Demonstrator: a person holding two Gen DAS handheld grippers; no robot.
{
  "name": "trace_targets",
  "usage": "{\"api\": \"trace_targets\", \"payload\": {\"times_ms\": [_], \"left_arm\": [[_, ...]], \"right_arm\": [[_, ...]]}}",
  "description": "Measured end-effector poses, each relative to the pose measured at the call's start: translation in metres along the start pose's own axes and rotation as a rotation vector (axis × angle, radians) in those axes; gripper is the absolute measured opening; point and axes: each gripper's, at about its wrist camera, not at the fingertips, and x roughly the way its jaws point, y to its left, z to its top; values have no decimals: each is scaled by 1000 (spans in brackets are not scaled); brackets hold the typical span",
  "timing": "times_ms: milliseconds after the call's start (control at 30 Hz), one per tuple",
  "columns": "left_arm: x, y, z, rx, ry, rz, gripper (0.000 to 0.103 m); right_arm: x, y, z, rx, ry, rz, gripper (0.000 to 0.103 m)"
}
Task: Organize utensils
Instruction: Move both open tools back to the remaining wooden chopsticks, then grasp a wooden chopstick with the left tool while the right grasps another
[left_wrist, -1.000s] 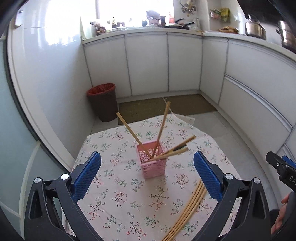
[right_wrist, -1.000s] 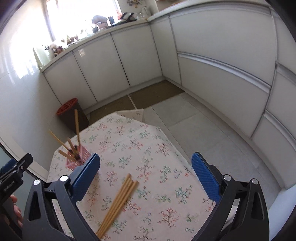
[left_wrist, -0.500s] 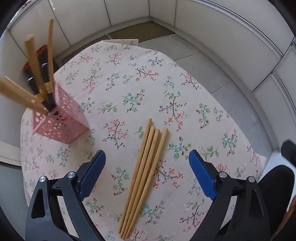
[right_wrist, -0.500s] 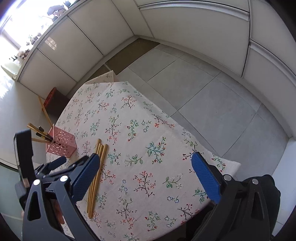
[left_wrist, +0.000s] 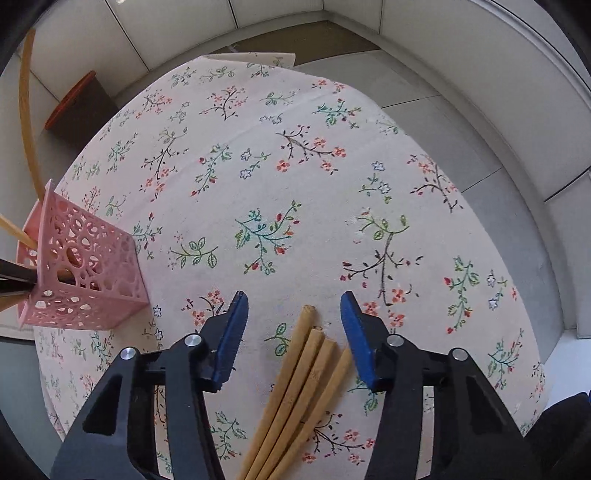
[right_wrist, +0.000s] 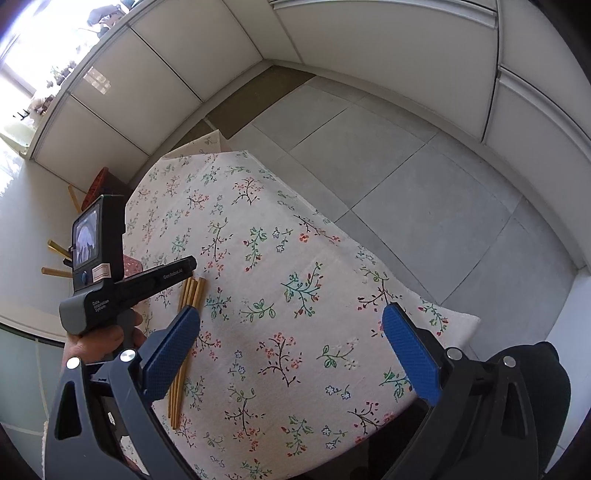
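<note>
Bamboo chopsticks (left_wrist: 295, 387), four loose ones, lay bundled on the floral tabletop (left_wrist: 295, 184), at about four o'clock from the pink basket (left_wrist: 81, 273). Pickup seemed the step: the left tool (left_wrist: 291, 314) straddled their tips, jaws just narrowing, not yet gripping. It needed only to pinch them. The right tool (right_wrist: 291, 347) hung wide, empty.

Matt wooden chopsticks (left_wrist: 295, 387), perforated pink plastic holder (left_wrist: 85, 273), floral cloth (left_wrist: 295, 192).

Grey floor tiles (right_wrist: 406, 177) lower right, white cabinets (right_wrist: 369, 40) along the top, glaring window (right_wrist: 14, 55) upper left.
</note>
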Motion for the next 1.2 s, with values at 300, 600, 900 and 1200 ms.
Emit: {"api": "trace_targets", "payload": {"times_ms": [300, 600, 900, 1200], "left_arm": [[8, 37, -15, -95, 34, -43, 12], [-5, 65, -56, -99, 15, -13, 8], [-84, 87, -90, -127, -105, -100, 7], [-126, 102, -91, -164, -201, -131, 7]], "right_arm": [[13, 4, -3, -14, 43, 6, 96], [44, 41, -6, -52, 97, 26, 96], [108, 96, 2, 32, 282, 83, 69], [150, 122, -4, 28, 348, -22, 41]]}}
